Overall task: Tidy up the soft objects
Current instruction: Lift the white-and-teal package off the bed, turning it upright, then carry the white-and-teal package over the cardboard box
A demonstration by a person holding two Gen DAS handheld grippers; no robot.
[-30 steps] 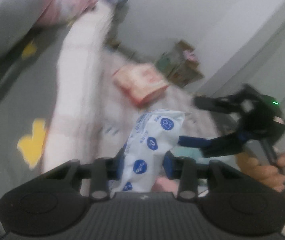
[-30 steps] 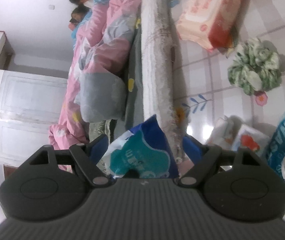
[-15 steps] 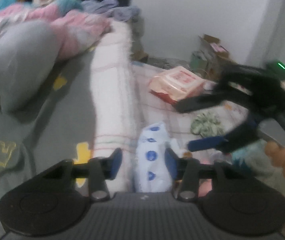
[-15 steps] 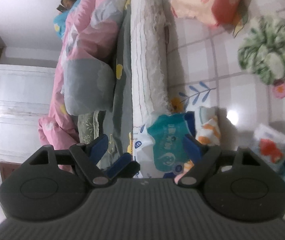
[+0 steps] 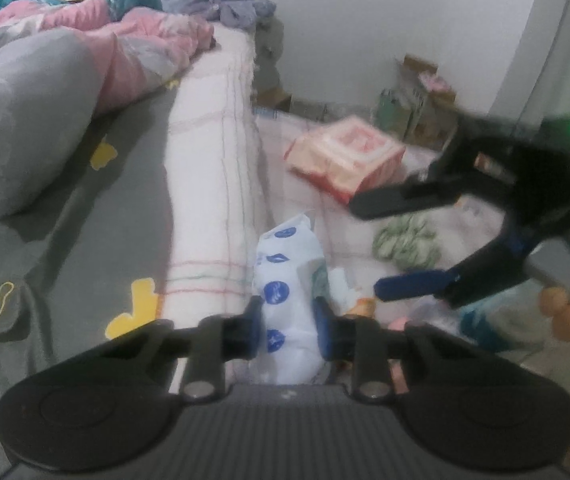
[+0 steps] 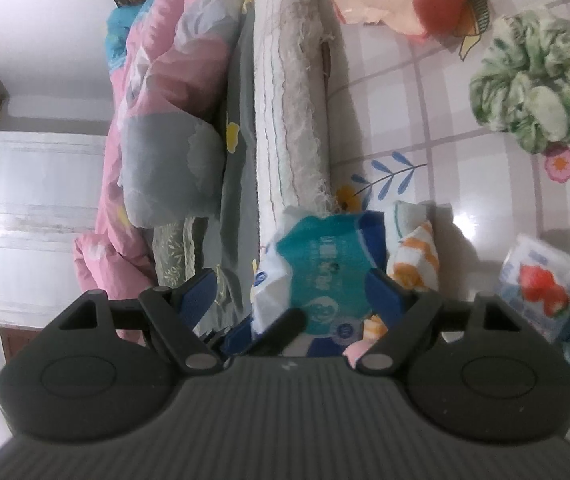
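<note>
The left claw (image 5: pixel 287 330) pinches the soft, squishy tissue pack (image 5: pixel 289 280) around its near end, a good light hold, while the right claw (image 5: pixel 365 244) stays spread wide with nothing in it.

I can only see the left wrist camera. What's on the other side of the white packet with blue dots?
Observer: In the right wrist view the packet has a teal front with a dark blue edge.
Operator: Is anything hiding beside it?
Observer: Yes, a folded cloth with orange stripes lies right against it.
Operator: Anything else I can't see?
Observer: A small tissue pack with a red picture sits further along, apart from the cloth.
</note>
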